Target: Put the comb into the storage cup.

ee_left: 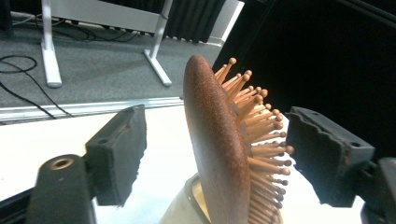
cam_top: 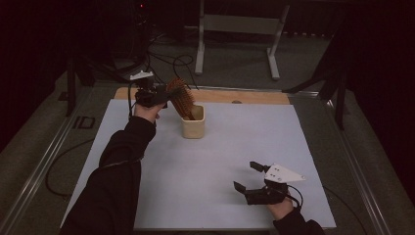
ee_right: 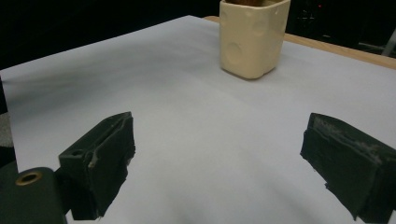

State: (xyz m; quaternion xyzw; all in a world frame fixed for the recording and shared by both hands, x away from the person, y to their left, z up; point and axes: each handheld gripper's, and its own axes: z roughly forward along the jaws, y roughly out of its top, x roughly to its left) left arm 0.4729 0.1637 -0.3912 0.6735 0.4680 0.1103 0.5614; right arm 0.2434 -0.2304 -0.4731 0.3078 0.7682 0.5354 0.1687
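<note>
A wooden hairbrush (cam_top: pixel 180 97) stands handle-down in a cream cup (cam_top: pixel 193 122) at the far middle of the white sheet, leaning left. My left gripper (cam_top: pixel 159 95) is at the brush head from the left. In the left gripper view the brush head (ee_left: pixel 219 154) sits between the jaws of the left gripper (ee_left: pixel 215 116). The pads stand apart from it, with a clear gap on its smooth back and the bristle tips close to the other pad. My right gripper (cam_top: pixel 246 175) rests near the front right, open and holding nothing. In the right gripper view the right gripper (ee_right: pixel 219 140) faces the cup (ee_right: pixel 252 39).
The white sheet (cam_top: pixel 220 161) covers the table, with a wooden strip (cam_top: pixel 254 96) along its far edge. A white metal stand (cam_top: pixel 235 24) and cables lie on the floor behind. Metal rails run along both sides of the table.
</note>
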